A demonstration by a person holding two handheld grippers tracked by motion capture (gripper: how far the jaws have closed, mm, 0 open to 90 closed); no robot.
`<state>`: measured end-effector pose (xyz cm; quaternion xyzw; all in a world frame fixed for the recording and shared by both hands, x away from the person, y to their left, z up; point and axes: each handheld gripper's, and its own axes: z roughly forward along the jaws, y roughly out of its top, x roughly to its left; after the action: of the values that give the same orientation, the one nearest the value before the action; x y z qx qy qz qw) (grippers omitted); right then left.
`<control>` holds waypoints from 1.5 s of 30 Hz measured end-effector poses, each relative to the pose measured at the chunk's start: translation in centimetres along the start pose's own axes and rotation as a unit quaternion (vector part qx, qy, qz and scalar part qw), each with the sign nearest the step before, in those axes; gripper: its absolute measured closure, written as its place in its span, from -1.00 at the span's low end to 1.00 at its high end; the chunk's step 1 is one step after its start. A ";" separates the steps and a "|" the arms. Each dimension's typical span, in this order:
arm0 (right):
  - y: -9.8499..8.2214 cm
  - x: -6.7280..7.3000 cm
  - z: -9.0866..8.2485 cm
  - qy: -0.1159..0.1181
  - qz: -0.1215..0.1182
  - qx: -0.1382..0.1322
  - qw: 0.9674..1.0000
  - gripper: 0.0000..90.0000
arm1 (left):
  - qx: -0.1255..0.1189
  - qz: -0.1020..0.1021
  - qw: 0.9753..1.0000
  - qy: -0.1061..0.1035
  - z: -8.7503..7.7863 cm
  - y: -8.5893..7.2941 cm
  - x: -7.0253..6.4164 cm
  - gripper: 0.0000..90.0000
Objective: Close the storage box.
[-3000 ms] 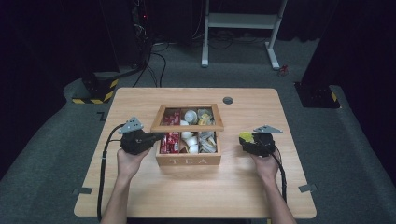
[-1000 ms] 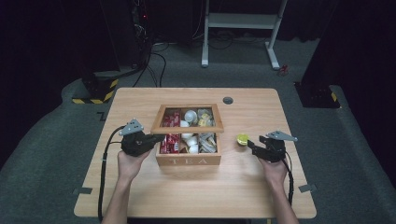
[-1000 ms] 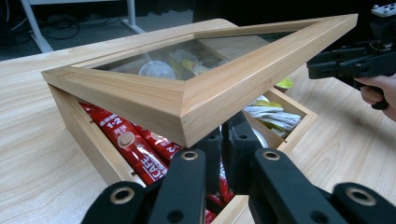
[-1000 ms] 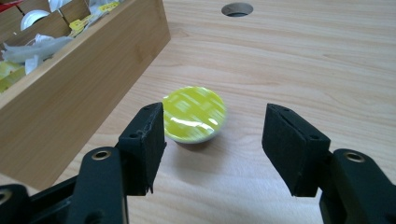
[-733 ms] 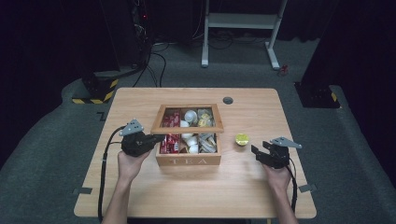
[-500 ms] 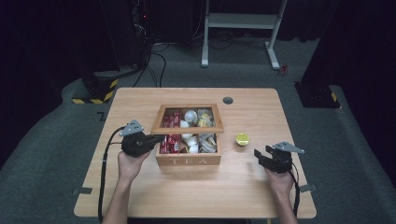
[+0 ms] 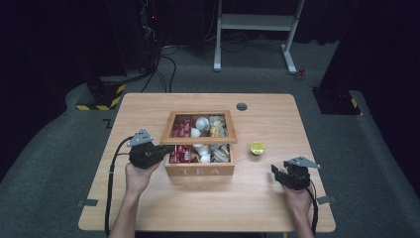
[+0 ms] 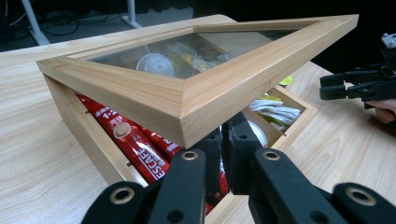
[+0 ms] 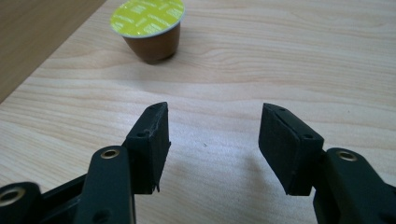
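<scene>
The yellow-topped capsule (image 7: 257, 148) now stands by itself on the table (image 7: 148, 208), upright, foil side up, just to the right of the wooden tea box (image 7: 200, 171) and clear of it. Three seconds ago it sat between the jaws of the right gripper (image 7: 278, 173) beside the box; a second ago it was set on the wood with the jaws at it, and since then that gripper has drawn back toward the person and lower, so it now sits well apart from the capsule near the table's right front edge. The right gripper view confirms it: the jaws stand wide apart with nothing between them, and the capsule (image 9: 149, 29) lies ahead on bare wood, untouched. The left gripper (image 8: 224, 154) has not moved through all this; its jaws are closed tight under the near corner of the glass-paned lid (image 8: 196, 88), propping it tilted above the box so the red sachets (image 8: 135, 144) and white cups (image 8: 155, 63) inside stay reachable. By my reading, one capsule has been taken out and delivered, and the release is finished. With the lid held up, the right hand seems free either to go back for another item or to leave the left to lower the lid.
</scene>
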<state>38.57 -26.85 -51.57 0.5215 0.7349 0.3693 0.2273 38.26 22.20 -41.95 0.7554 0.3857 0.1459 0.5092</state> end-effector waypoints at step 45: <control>-0.4 0.4 0.7 -0.037 -0.010 0.039 0.998 -0.23 | 0.000 -0.003 1.000 0.005 0.0 -1.9 -0.4 0.92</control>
<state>38.72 -26.35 -52.26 0.5356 0.7451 0.3182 0.2380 37.19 22.23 -43.57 0.7533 0.3906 0.1483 0.5079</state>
